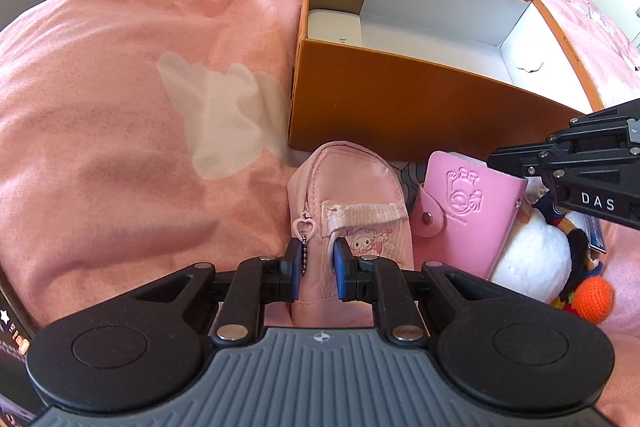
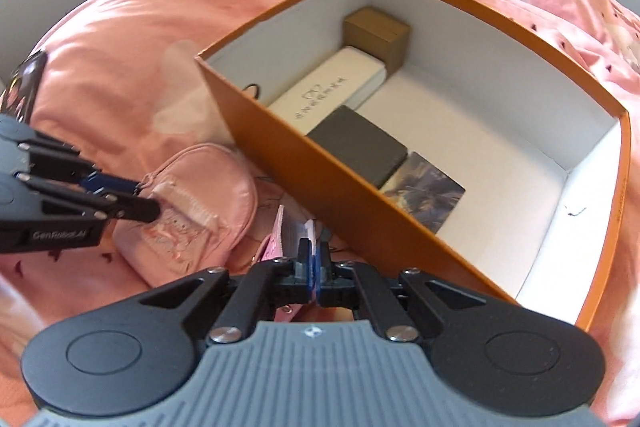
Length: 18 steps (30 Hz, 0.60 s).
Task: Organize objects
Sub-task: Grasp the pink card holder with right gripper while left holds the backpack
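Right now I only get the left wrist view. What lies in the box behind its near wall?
Observer: A grey box and a picture card lie on the floor of the box, against that wall.
Operator: Has the right claw really got the holder?
Observer: Yes, it is shut on the holder's edge, with the pages pinched between its pads.

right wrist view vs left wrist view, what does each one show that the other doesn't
Only the right wrist view shows the dark grey box and picture card low inside the orange box. Only the left wrist view shows the white plush toy and orange knitted ball. Both show the pink pouch clamped by the left gripper and the pink card holder pinched by the right gripper.
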### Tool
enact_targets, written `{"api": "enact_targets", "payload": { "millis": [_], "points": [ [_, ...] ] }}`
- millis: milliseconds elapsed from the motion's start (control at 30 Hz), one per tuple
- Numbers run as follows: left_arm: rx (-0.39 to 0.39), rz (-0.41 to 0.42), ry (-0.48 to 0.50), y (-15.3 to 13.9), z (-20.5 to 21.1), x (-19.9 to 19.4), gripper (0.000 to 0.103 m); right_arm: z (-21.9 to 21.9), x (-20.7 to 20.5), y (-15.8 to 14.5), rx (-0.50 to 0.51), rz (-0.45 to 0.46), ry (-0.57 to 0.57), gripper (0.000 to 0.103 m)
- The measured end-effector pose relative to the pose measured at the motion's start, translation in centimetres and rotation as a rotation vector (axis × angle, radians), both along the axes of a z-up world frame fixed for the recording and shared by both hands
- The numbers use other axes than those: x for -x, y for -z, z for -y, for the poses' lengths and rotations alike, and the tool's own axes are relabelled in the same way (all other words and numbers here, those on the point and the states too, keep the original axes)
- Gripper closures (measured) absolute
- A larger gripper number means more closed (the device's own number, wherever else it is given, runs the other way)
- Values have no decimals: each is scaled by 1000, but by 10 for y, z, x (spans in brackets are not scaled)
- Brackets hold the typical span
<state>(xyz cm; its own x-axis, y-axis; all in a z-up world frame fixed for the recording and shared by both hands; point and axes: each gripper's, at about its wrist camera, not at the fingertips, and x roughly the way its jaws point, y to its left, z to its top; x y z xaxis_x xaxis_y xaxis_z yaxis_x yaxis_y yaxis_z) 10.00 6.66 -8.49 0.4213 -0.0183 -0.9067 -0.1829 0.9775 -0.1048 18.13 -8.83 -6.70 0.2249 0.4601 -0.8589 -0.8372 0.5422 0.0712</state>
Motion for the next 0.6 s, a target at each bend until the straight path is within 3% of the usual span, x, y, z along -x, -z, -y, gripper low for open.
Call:
{"api": "enact_targets", "payload": {
  "millis": [100,300,433,600],
  "points": [
    [3,-1,-1,1,-2,1,85,9,-5,-1,-16,-20,69,97],
    [15,-4,-3,1,-4,1,85,39,-16,-8,-108,-92,251,64],
    [26,-6,-8,1,-5,1,85,53,-12,-6,-158,-224,320,61],
    [51,-25,-34,5,-10,-2,82,48,0,8,-114,-282,350,61]
  ]
}}
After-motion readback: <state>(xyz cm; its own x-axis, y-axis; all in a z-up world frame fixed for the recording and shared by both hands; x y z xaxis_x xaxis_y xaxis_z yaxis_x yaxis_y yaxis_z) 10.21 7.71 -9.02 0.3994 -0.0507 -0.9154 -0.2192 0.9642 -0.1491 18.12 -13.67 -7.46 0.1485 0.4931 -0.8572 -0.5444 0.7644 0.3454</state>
